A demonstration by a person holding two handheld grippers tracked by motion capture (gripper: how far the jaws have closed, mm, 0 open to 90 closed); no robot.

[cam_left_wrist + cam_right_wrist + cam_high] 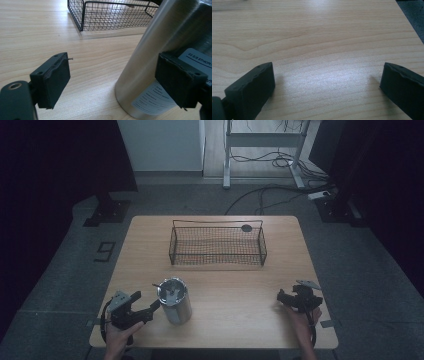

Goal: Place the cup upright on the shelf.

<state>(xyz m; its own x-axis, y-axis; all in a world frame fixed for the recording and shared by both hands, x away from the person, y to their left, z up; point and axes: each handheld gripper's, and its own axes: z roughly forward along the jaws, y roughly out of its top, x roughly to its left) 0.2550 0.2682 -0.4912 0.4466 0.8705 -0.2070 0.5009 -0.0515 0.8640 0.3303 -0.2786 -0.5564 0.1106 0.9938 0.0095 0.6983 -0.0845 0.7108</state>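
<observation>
Steel can [175, 300], upright w/ lid on top and white paper labels on its side, stands on the wood table [240, 290] toward the near left part, in front of the black wire basket [218, 243], well apart from it. Left gripper [145, 306] sits just left of the can, jaws spread wide; in the left gripper view one pad is in front of the can's wall near a label, the other off to the side over bare wood, not clamped on it. Right gripper [286, 297] is far right of the can, near the table's right edge, jaws apart w/ bare wood between them. Small dark disc [246, 227] lies behind the basket.
</observation>
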